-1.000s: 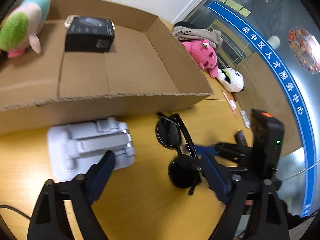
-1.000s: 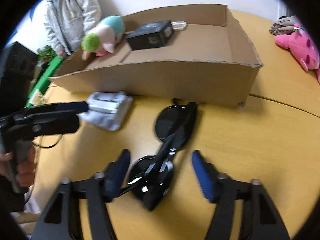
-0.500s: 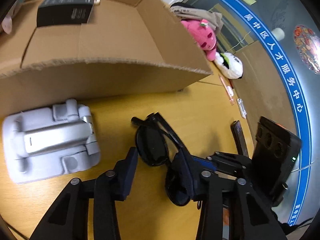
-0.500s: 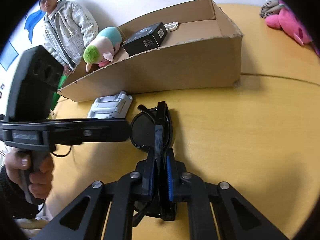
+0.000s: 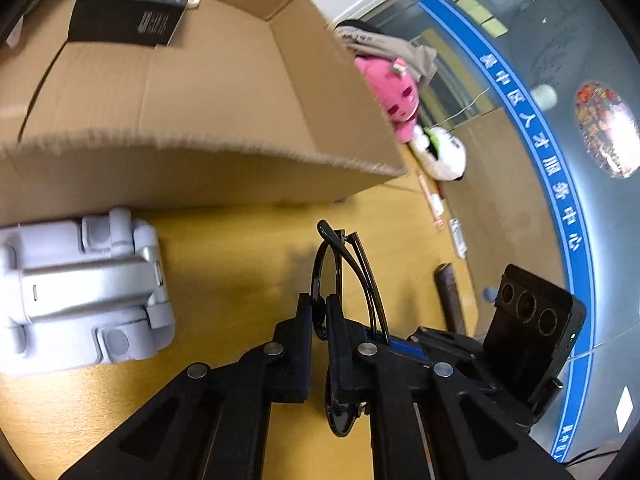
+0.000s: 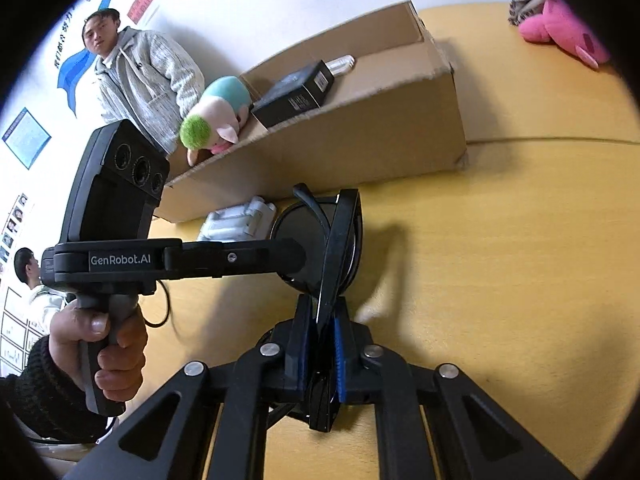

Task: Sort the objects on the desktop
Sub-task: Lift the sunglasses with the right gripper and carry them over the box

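Note:
Black sunglasses (image 5: 340, 272) are folded and held off the yellow table (image 5: 240, 264), on edge. My left gripper (image 5: 319, 312) is shut on one lens of them. My right gripper (image 6: 320, 320) is shut on the sunglasses (image 6: 340, 240) from the other side. The left gripper's fingers (image 6: 256, 258) reach across in the right wrist view. The open cardboard box (image 5: 208, 168) stands just beyond, holding a black box (image 5: 128, 8) and a green-and-blue plush toy (image 6: 216, 116).
A grey folded phone stand (image 5: 80, 292) lies on the table left of the sunglasses, against the box. A pink plush (image 5: 392, 92) and a white plush (image 5: 444, 152) lie at the far right. People (image 6: 140, 76) stand behind the table.
Both grippers closed on the sunglasses; the right one first, then the left. The sunglasses were turned on edge and lifted off the table.

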`<state>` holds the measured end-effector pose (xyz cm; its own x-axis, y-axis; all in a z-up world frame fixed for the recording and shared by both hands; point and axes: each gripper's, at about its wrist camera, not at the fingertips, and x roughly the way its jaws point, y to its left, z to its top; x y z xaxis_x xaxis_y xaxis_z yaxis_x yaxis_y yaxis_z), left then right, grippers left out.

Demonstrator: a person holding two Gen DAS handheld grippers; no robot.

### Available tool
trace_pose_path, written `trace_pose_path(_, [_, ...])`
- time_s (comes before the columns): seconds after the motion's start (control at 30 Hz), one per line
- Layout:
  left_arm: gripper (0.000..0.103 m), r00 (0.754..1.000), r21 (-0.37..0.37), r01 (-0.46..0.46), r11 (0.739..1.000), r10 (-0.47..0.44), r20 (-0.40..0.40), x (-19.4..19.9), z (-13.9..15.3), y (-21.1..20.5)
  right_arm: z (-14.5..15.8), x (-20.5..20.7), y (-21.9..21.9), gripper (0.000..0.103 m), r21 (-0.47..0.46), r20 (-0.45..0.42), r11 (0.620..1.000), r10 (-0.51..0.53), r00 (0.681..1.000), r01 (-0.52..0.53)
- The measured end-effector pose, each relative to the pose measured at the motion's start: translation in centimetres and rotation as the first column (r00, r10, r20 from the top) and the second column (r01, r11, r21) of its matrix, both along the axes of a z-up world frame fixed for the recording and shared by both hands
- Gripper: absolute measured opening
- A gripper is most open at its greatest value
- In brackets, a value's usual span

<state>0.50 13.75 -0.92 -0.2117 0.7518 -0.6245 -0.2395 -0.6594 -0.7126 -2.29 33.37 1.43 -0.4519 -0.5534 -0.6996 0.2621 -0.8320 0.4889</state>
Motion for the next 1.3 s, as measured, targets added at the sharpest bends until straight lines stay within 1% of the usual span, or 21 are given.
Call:
trace_pose_path(0.13, [0.006,0.999,0.017,-0.001,1.0,0.001,-0.047,-0.7,2.6,-0.4,2.5,-0.2,-0.2,0.009,-0.001,-0.057,1.0,0.004,0.998,-0.004])
trace_pose_path(0.27, [0.005,0.996,0.033,-0.007,0.999,0.009,-0.089,-2.7,5.8,-0.7,5.4,-1.7,-0.5,0.009,0.012,-0.125,1.0,0.019,0.992,-0.017])
trace_pose_path(0.37, [0.005,0.99,0.033,-0.01,0.999,0.014,-0.138,-4.7,8.5,-1.1,7.7,-3.6,-0.6,0.009,0.022,-0.179,0.999,0.033,0.983,-0.029])
trace_pose_path(0.43, [0.003,0.989,0.067,-0.013,0.998,0.022,-0.143,-6.6,10.1,-1.7,9.0,-5.3,-0.5,0.009,0.01,-0.205,0.999,0.036,0.978,-0.035])
trace_pose_path(0.47, [0.003,0.988,0.07,-0.015,0.997,0.025,-0.15,-7.6,10.7,-1.7,9.5,-6.3,-0.5,0.009,0.017,-0.219,0.999,0.036,0.975,-0.033])
trace_pose_path(0.53, [0.004,0.983,0.04,-0.016,0.999,0.023,-0.18,-10.0,11.9,-1.6,10.5,-8.4,-0.6,0.009,0.023,-0.238,0.999,0.038,0.971,-0.033])
trace_pose_path(0.6, [0.004,0.985,0.042,-0.019,0.999,0.026,-0.172,-12.3,12.2,-2.0,11.4,-10.6,-0.8,0.009,0.046,-0.251,0.999,0.039,0.967,-0.029])
trace_pose_path(0.7, [0.003,0.987,0.034,-0.02,0.999,0.025,-0.158,-16.2,12.2,-2.1,11.6,-13.8,-0.8,0.009,0.059,-0.24,0.998,0.036,0.97,-0.023])
trace_pose_path(0.77, [0.003,0.988,0.026,-0.027,0.999,0.03,-0.149,-18.1,12.0,-1.7,11.6,-16.3,-0.8,0.009,0.072,-0.22,0.997,0.031,0.975,-0.016])
trace_pose_path(0.93, [0.002,0.994,0.027,-0.046,0.999,0.048,-0.1,-23.4,10.4,-1.9,10.8,-22.8,-0.9,0.008,0.112,-0.139,0.994,0.03,0.99,-0.014])
trace_pose_path(0.97, [0.002,0.994,0.024,-0.056,0.998,0.058,-0.091,-24.6,10.0,-2.0,10.6,-24.1,-0.9,0.008,0.111,-0.125,0.994,0.025,0.992,-0.011])
trace_pose_path(1.03, [0.002,0.996,0.031,-0.073,0.997,0.075,-0.048,-26.9,8.9,-2.2,9.8,-27.0,-0.5,0.008,0.083,-0.072,0.997,0.01,0.997,-0.004])
trace_pose_path(1.07, [0.002,0.996,0.028,-0.079,0.996,0.08,-0.03,-27.8,8.2,-2.3,9.3,-28.6,-0.6,0.007,0.1,-0.052,0.995,0.003,0.999,0.002])
trace_pose_path(1.13, [0.002,0.996,0.007,-0.089,0.996,0.089,-0.001,-29.7,7.0,-2.2,8.5,-30.5,-1.1,0.007,0.146,-0.024,0.989,0.006,1.0,-0.002])
trace_pose_path(1.17, [0.002,0.996,-0.006,-0.091,0.996,0.091,0.016,-30.5,6.3,-2.2,7.7,-31.7,-1.6,0.007,0.184,-0.005,0.983,0.007,1.0,-0.006])
trace_pose_path(1.3, [0.002,0.992,-0.033,-0.097,0.995,0.099,0.081,-33.2,3.2,-2.3,4.9,-34.7,-2.4,0.007,0.239,0.073,0.971,-0.004,0.997,-0.013])
